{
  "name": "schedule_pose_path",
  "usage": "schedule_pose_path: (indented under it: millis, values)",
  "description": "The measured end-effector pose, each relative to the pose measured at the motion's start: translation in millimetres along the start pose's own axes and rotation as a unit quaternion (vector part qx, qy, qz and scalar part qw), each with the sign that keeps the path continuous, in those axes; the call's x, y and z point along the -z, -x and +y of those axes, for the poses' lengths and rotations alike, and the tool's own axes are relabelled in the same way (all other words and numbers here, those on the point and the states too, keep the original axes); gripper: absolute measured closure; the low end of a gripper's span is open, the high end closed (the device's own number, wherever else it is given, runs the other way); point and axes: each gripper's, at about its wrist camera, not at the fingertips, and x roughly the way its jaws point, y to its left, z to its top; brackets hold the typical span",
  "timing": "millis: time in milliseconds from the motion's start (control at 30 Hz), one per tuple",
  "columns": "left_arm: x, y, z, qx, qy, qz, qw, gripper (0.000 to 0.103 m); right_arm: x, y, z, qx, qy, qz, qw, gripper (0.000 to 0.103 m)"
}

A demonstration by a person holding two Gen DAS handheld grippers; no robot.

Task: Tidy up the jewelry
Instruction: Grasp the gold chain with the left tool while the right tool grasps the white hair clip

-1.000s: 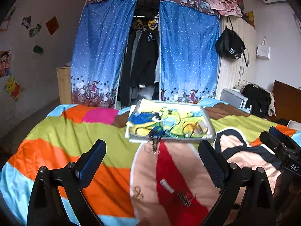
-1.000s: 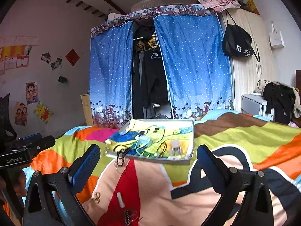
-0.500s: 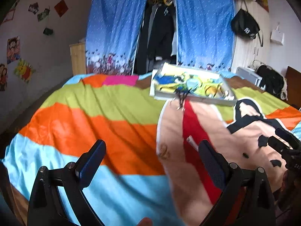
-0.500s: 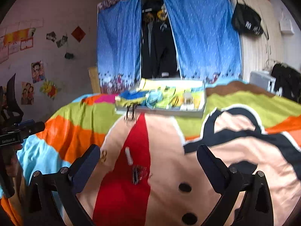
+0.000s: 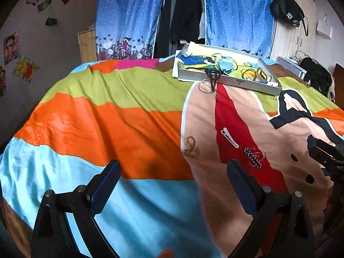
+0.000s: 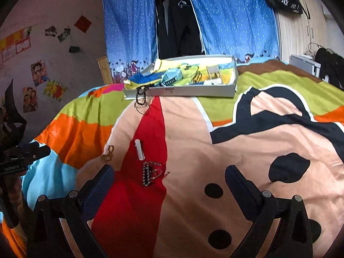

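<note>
2 handheld grippers hover over a bed covered in a brightly striped cartoon bedspread [image 5: 129, 116], where loose jewelry lies scattered. The left gripper [image 5: 172, 182] hangs above the orange and light-blue stripes with its jaws spread wide and nothing between them. The right gripper [image 6: 169, 182] hangs above the red and peach part of the print, its jaws likewise wide apart and empty. Just ahead of the right gripper lies a black-and-white beaded chain with thin metal rings [image 6: 150, 173] on the red band. A white hair clip [image 6: 139, 149] rests a little farther up the same band, and a small gold chain [image 6: 108, 153] sits just beside it on the peach patch to the left. At the far side of the bed stands a shallow grey tray [image 6: 193, 91] lined with a yellow cartoon cloth and holding several bracelets and small pieces. A dark beaded strand [image 6: 142, 97] spills over the tray's near wall onto the bedspread, ending at a metal ring. Blue dotted curtains [image 6: 232, 19] hang behind.
</note>
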Motion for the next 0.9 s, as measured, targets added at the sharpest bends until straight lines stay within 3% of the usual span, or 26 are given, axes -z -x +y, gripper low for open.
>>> schedule_pose_path:
  millis: [633,900]
  values:
    - [-20,-61,13,0.014,-0.018,0.027,0.9994,0.007,-13,-63,-1,-0.017,0.018,0.041,0.999,0.000]
    - [-29,-84,16,0.053,-0.032,0.033,0.9975,0.007,-24,-99,-3,-0.025,0.012,0.051,0.998,0.000]
